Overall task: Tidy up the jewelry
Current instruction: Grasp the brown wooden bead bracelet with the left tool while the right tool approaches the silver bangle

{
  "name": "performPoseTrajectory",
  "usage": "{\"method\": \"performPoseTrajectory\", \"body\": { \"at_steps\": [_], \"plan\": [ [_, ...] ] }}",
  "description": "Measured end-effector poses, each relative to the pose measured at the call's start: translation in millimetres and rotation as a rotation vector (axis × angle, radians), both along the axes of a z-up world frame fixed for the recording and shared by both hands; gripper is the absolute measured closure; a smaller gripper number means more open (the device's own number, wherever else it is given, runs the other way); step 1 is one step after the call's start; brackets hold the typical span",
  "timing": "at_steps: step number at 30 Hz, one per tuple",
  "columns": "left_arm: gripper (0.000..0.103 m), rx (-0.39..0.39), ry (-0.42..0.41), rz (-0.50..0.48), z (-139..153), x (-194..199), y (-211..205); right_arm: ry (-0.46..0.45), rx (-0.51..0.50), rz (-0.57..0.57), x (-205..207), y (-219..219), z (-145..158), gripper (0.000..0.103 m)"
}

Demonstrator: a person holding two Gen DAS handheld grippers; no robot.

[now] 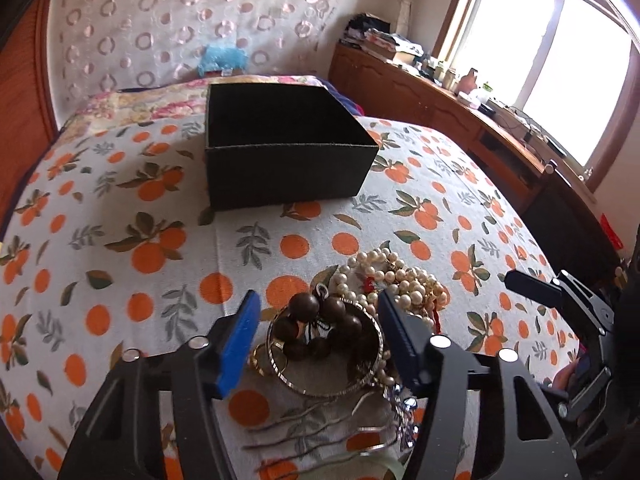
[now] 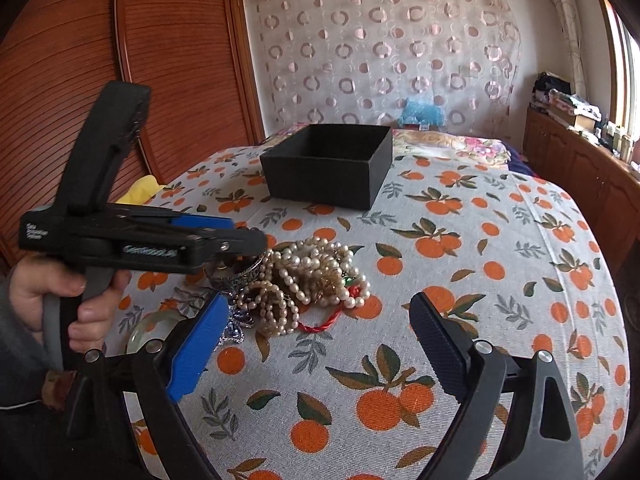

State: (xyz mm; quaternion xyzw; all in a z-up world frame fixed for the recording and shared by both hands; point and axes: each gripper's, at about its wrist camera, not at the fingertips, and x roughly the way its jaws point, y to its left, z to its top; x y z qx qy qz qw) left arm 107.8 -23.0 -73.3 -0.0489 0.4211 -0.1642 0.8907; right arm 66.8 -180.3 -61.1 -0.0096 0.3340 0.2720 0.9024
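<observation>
A heap of jewelry lies on the orange-print cloth: pearl strands (image 1: pixel 394 276) (image 2: pixel 308 276), a dark wooden bead bracelet (image 1: pixel 320 328) and a metal bangle (image 1: pixel 332 384) around it. My left gripper (image 1: pixel 320 316) is open, its fingers on either side of the bead bracelet and bangle, low over them. It also shows in the right wrist view (image 2: pixel 240 240) at the heap's left side. My right gripper (image 2: pixel 320 320) is open and empty, just right of and nearer than the heap. A black open box (image 1: pixel 288 160) (image 2: pixel 332 168) stands beyond the heap.
A pale green bangle (image 2: pixel 140 332) and a blue-stone piece (image 1: pixel 404 412) lie near the heap. Thin metal hairpins (image 1: pixel 304 432) lie in front. A wooden wardrobe (image 2: pixel 120 80) stands left, a cluttered wooden cabinet (image 1: pixel 440 96) under the window right.
</observation>
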Motion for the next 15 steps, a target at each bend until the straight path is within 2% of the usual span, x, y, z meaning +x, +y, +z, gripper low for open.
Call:
{"method": "performPoseTrajectory", "body": {
  "at_steps": [5, 7, 13, 14, 15],
  "plan": [
    [0.057, -0.008, 0.005, -0.018, -4.4, 4.5, -1.6, 0.021, 0.003, 0.02, 3.6, 2.0, -2.2, 0.01],
    [0.076, -0.002, -0.015, -0.018, -1.4, 2.5, -0.9, 0.022, 0.002, 0.022, 3.5, 2.0, -2.3, 0.01],
    [0.076, 0.019, -0.056, -0.031, 7.3, -7.9, -1.1, 0.029, -0.007, 0.027, 6.6, 3.0, -5.6, 0.01],
    [0.094, 0.021, -0.072, -0.026, 10.8, -11.1, -0.3, 0.03, -0.008, 0.028, 6.5, 2.8, -5.7, 0.01],
    [0.103, 0.028, -0.08, -0.016, 14.4, -13.0, 2.0, 0.029, -0.011, 0.029, 6.9, 3.2, -5.6, 0.01]
  ]
}}
